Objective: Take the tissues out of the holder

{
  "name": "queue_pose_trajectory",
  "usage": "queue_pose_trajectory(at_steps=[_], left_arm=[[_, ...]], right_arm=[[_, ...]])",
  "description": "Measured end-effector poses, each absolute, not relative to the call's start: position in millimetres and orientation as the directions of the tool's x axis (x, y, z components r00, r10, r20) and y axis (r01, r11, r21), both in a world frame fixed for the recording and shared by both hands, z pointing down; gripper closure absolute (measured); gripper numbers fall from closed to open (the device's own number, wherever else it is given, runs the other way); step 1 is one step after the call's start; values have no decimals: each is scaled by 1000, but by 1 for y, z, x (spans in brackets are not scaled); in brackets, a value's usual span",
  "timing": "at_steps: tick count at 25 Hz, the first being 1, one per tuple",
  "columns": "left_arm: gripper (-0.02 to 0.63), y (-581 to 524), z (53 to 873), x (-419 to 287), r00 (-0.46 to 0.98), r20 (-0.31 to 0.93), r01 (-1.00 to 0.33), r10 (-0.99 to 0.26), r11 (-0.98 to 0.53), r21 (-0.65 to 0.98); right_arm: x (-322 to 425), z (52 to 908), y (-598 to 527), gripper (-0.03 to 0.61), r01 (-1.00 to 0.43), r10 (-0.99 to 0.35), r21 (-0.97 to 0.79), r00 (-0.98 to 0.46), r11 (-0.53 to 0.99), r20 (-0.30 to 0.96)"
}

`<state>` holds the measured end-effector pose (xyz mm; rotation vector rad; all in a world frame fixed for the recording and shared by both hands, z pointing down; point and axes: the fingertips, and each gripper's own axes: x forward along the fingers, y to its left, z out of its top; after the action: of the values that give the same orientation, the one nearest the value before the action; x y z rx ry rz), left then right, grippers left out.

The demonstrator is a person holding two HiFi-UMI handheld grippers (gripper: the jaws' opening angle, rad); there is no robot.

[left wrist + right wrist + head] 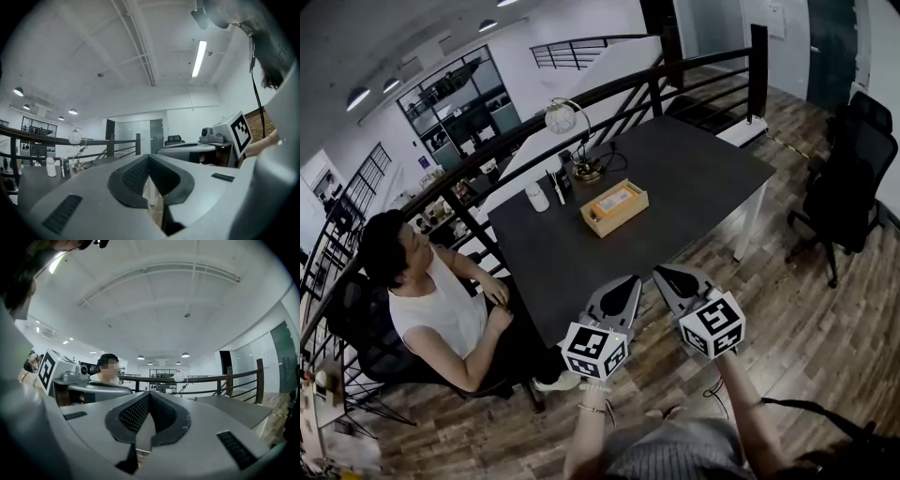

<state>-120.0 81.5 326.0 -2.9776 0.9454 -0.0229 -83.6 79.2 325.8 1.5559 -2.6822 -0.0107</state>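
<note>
- Two grippers are in view, side by side in front of the person holding them, both pointing level toward the worktop (694,178).
- Left gripper (630,281): in the left gripper view its jaws (149,158) meet at the tips, pad against pad, with nothing between them.
- Right gripper (661,274): in the right gripper view its jaws (149,394) are likewise fully closed and hold nothing.
- Each gripper view shows the other gripper's marker cube off to the side.
- Tissue holder (614,207): a light wooden box with an orange-yellow top face. It sits flat near the middle of the dark worktop, well apart from both grippers. Neither gripper touches it. Its contents cannot be made out from this far off.
- Gripper tips: in the head view they lie about level with the worktop's near edge, with the holder beyond them.
- Other items on the worktop, all toward its far left corner: a desk lamp (567,127) with a round globe, a white cylindrical container (537,197) and a small dark bottle (562,178). All stand clear of the holder.
- Seated person (431,300): at the left side of the worktop, in a white sleeveless top, hands close to the worktop edge.
- Surroundings: a black office chair (853,178) stands on the wooden floor (825,328) to the right. A dark railing (609,89) runs behind the worktop.
</note>
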Motion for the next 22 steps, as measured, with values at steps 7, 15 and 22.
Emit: queue_pose_trajectory(at_steps=[7,15,22], left_arm=[[606,78,328,-111,807,2,-591,-591,-807,-12],[606,67,330,-102,766,9,-643,-643,-766,-10],[606,42,334,-95,748,34,-662,-662,-749,-15]], right_arm=[[-70,332,77,566,-865,-864,3,-501,502,47],[-50,333,57,565,-830,-829,-74,-557,553,52],[-49,329,29,566,-802,-803,-91,-595,590,44]])
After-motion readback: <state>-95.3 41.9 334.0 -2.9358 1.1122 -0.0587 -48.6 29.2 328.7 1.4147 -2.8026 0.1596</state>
